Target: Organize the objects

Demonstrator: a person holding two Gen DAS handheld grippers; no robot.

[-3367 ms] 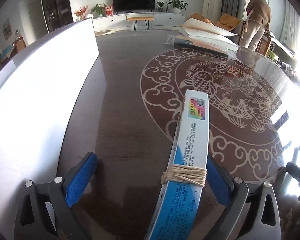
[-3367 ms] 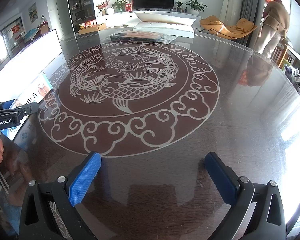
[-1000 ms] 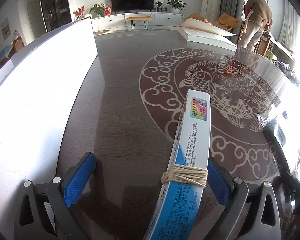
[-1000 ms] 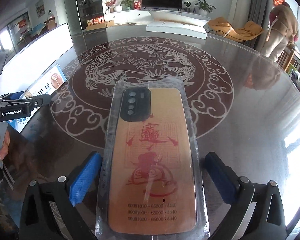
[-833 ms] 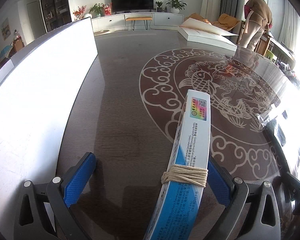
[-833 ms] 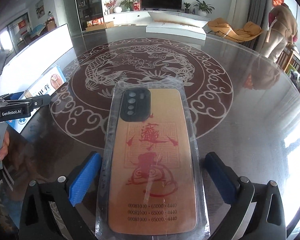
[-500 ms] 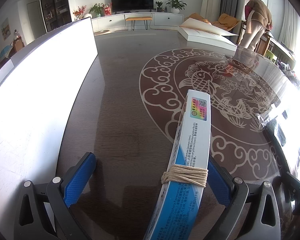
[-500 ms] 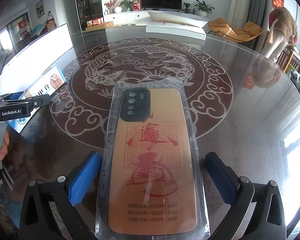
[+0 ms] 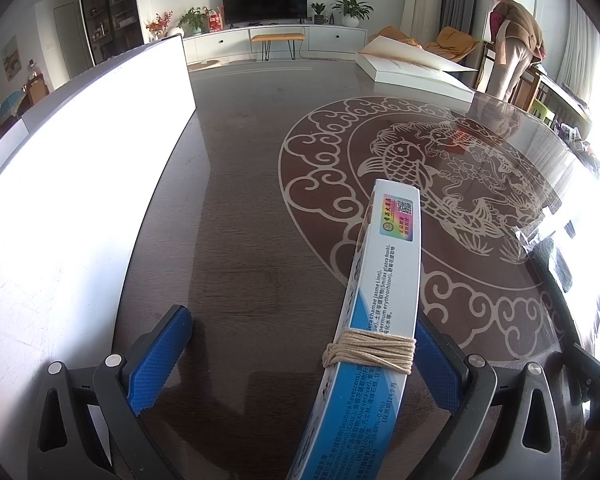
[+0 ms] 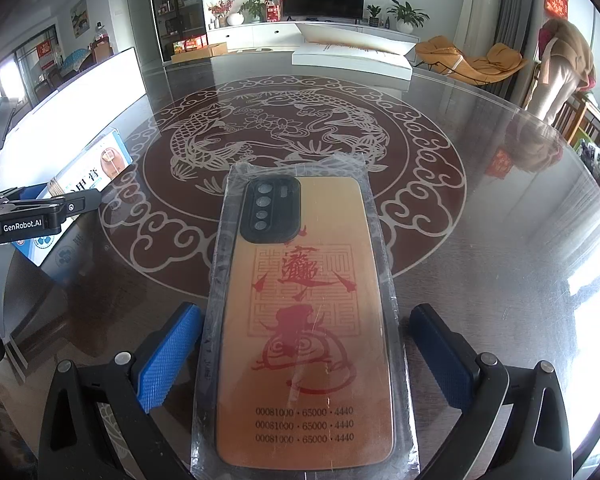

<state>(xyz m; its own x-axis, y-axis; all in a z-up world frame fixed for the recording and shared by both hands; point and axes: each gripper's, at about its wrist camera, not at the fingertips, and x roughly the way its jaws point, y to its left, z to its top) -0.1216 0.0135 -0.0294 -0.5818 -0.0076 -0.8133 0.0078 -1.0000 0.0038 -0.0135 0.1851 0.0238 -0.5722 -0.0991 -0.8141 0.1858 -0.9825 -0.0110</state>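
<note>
Left gripper — jaws gaping, boxed item leaning lower centre; right gripper — jaws spread, phone case lying between on worktop.

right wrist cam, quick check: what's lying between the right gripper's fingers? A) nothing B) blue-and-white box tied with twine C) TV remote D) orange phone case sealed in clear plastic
D: an orange phone case with red print and a black camera cutout, sealed in clear plastic, lies between the right gripper's spread blue pads; the twine-tied box is at the left gripper instead.
</note>
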